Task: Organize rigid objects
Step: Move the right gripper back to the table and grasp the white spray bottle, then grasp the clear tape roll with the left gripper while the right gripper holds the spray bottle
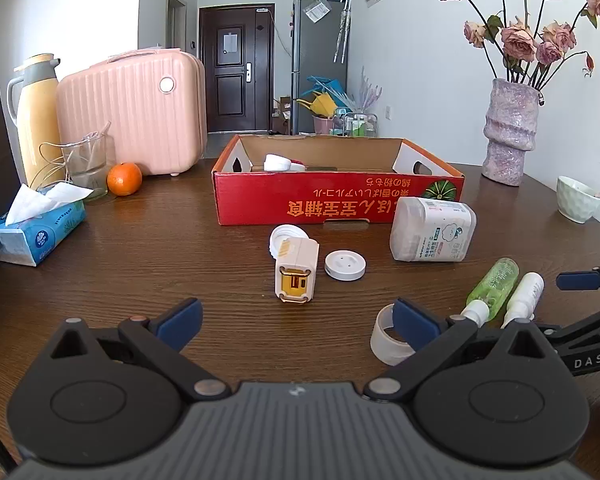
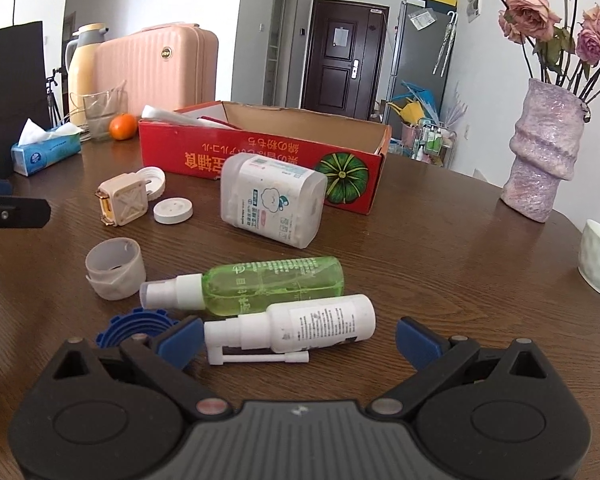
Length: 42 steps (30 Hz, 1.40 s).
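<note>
Dark wood table [image 1: 140,248] in a white-walled room, dark door [image 1: 236,68] behind. Red box [image 1: 336,200] mid-table holds something white, unclear what. White spray bottle [image 2: 320,324] lies between the right gripper [image 2: 300,338] fingers, spread apart. Left gripper [image 1: 298,322] fingers apart, empty.

The red cardboard box [image 1: 336,200] carries large orange and yellow East Asian characters on its front wall, printed upside down as seen from both wrist views, beside a picture of a green pumpkin. On the black arm of the right gripper [image 1: 580,312], at the edge of the left wrist view, white letters read "DAS". The white rectangular plastic container [image 2: 274,200], the green transparent spray bottle [image 2: 268,282] and the white spray bottle [image 2: 320,322] bear labels too small to read.
</note>
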Each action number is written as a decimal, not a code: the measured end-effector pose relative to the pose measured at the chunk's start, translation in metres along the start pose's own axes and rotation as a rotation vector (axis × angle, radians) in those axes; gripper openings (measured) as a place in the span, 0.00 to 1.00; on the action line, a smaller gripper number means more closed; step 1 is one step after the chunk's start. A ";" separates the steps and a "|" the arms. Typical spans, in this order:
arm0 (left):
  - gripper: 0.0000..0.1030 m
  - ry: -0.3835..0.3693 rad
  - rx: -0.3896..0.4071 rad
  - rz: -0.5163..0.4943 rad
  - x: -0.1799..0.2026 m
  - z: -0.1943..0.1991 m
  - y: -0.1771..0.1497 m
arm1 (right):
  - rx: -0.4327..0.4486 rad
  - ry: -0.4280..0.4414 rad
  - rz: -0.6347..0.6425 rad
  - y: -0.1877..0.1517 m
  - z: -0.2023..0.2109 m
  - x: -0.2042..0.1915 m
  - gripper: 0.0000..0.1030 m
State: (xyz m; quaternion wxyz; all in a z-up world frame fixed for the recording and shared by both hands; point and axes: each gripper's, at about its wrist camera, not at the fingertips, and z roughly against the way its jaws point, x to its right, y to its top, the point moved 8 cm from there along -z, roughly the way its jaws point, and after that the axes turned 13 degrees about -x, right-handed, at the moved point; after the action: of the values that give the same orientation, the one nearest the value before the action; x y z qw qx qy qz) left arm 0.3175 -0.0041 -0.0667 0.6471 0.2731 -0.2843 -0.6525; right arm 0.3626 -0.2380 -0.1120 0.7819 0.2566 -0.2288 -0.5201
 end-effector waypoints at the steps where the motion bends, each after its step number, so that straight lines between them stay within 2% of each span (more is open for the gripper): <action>1: 1.00 0.000 0.000 0.000 0.000 0.000 0.000 | -0.004 -0.002 0.003 0.001 -0.002 -0.001 0.99; 8: 1.00 0.000 -0.006 -0.003 0.001 -0.002 0.000 | -0.033 -0.004 0.027 0.008 -0.020 -0.003 0.99; 10: 1.00 -0.002 -0.007 -0.002 0.001 -0.002 0.000 | -0.035 0.020 0.013 0.009 -0.021 -0.001 0.95; 12: 1.00 -0.001 -0.007 -0.002 0.001 -0.002 0.000 | -0.029 0.002 0.007 0.008 -0.020 0.001 0.95; 26: 1.00 -0.002 -0.020 0.002 0.000 -0.006 -0.002 | 0.113 -0.070 -0.092 0.017 0.008 0.018 0.95; 35: 1.00 0.002 -0.034 -0.011 0.007 -0.012 -0.003 | 0.169 -0.105 -0.140 0.019 0.021 0.023 0.95; 42: 1.00 -0.025 -0.047 -0.011 0.021 -0.017 -0.003 | 0.190 -0.133 -0.161 0.020 0.028 0.024 0.95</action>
State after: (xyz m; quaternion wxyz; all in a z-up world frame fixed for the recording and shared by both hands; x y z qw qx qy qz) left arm 0.3271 -0.0251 -0.0802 0.6463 0.2512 -0.2753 -0.6658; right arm 0.3675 -0.2584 -0.0756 0.6929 0.3120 -0.3069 -0.5730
